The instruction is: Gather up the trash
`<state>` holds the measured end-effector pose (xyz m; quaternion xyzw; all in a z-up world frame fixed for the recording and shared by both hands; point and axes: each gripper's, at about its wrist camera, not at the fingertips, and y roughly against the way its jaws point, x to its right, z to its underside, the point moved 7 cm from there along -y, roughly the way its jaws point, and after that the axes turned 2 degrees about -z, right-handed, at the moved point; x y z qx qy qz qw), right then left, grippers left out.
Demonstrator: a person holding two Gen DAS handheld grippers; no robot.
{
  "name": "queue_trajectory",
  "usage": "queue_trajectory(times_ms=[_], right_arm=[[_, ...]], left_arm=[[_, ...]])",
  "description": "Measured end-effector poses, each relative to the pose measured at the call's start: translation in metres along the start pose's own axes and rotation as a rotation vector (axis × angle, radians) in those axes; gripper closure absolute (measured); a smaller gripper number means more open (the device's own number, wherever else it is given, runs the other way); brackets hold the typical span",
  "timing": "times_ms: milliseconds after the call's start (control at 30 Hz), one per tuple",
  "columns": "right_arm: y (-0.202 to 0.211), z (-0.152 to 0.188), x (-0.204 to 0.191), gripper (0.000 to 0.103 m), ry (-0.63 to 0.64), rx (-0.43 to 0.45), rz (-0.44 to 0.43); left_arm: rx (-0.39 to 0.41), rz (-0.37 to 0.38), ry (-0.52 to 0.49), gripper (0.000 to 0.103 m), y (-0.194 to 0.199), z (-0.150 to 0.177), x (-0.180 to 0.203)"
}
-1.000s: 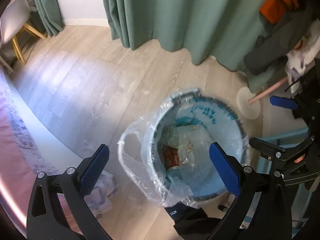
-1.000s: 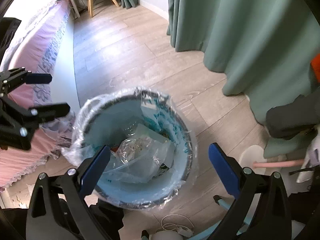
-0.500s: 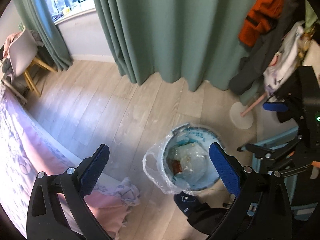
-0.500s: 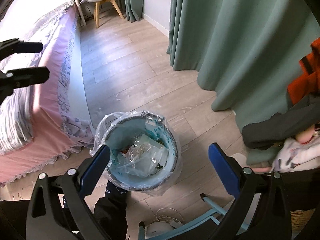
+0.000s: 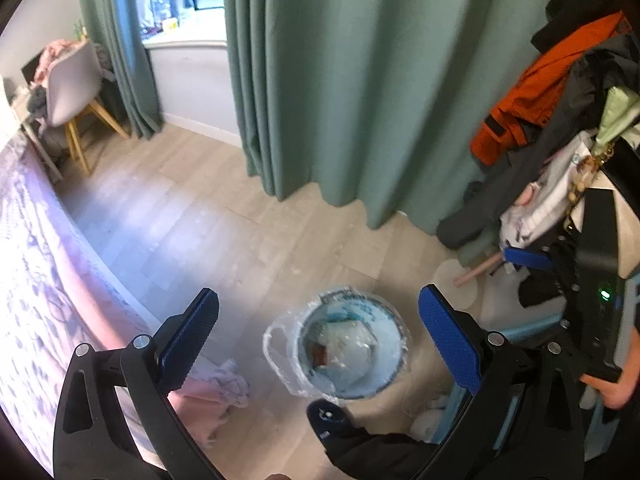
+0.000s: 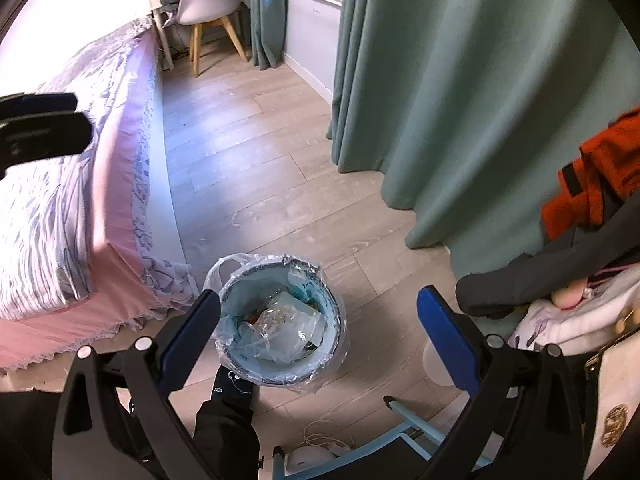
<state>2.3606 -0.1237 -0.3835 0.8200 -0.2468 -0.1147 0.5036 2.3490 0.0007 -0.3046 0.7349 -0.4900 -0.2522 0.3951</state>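
Note:
A light blue trash bin [image 5: 390,376] [image 6: 334,320] lined with a clear plastic bag stands on the wooden floor, far below both grippers. Crumpled clear plastic [image 5: 348,344] [image 6: 286,330] and a red can [image 5: 319,357] lie inside it. My left gripper [image 5: 319,340] hangs high above the bin, open and empty. My right gripper [image 6: 319,334] is also high above the bin, open with nothing between its blue pads. In the left wrist view the right gripper's device [image 5: 580,272] shows at the right, held by a hand [image 5: 616,388].
A bed with a pink patterned cover [image 6: 80,200] runs along the left. Green curtains [image 6: 460,100] hang behind the bin. Clothes, including an orange jacket [image 5: 540,92], hang at the right. A chair [image 6: 208,4] stands by a desk. A dark-socked foot [image 6: 234,388] is beside the bin.
Both grippers have risen well away from the bin, which now looks much smaller. More of the room, window and hanging clothes has come into view. Both stay open.

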Motion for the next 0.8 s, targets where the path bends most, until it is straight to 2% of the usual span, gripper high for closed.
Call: queue_trajectory(times_ms=[133,300,400,567,667,767,800], right_arm=[[0.012,-0.004,-0.005,0.007,0.003,0.015,0.008],[0.025,-0.008,-0.002,0.007,-0.014,0.029,0.011],[0.032,-0.009,0.002,0.007,-0.018,0.037,0.021],[0.041,-0.011,0.003,0.007,-0.008,0.044,0.029],[0.045,-0.014,0.0,0.007,-0.013,0.045,0.016],[0.049,-0.017,-0.004,0.007,-0.012,0.047,0.003],[0.051,-0.019,-0.007,0.007,-0.01,0.046,-0.002]], left_arm=[[-0.002,-0.054,-0.012,0.006,0.004,-0.003,-0.002],[-0.047,-0.061,0.044,0.006,-0.001,-0.001,-0.007],[-0.045,-0.08,0.034,0.006,0.0,-0.001,-0.008],[0.001,-0.052,0.045,0.006,0.011,-0.009,-0.007],[-0.025,-0.039,0.063,0.006,0.014,-0.01,-0.012],[-0.045,-0.069,0.077,0.006,0.022,-0.008,-0.022],[-0.041,-0.103,0.082,0.006,0.028,-0.008,-0.03]])
